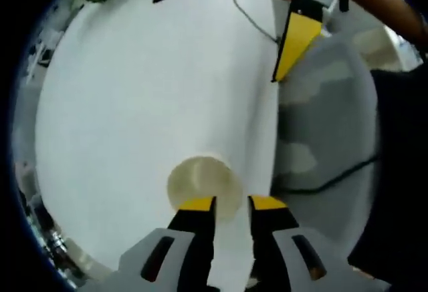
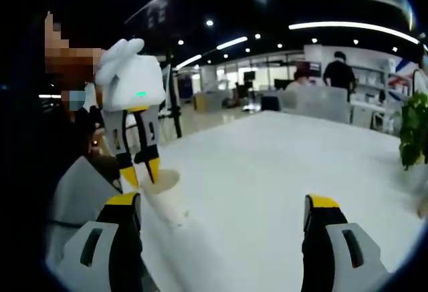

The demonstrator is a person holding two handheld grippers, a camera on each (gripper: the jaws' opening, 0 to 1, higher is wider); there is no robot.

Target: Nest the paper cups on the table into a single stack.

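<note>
Left gripper (image 1: 231, 206): jaws nearly closed, pinching the near rim of a cup, one yellow tip inside the mouth and one outside.
Cup (image 1: 200, 182): cream paper, open mouth facing the left gripper view, just ahead of the jaw tips, over the white desk (image 1: 147, 91). In the right gripper view the cup (image 2: 166, 195) hangs tilted beneath the left gripper (image 2: 142, 170), just beyond the right gripper's left jaw.
Right gripper (image 2: 221, 212): jaws spread wide, nothing between them but bare desk (image 2: 267, 172). In the left gripper view it (image 1: 221, 28) sits far ahead, its yellow jaws parted.
Plant (image 2: 414, 128): green leaves, beyond the right jaw.
</note>
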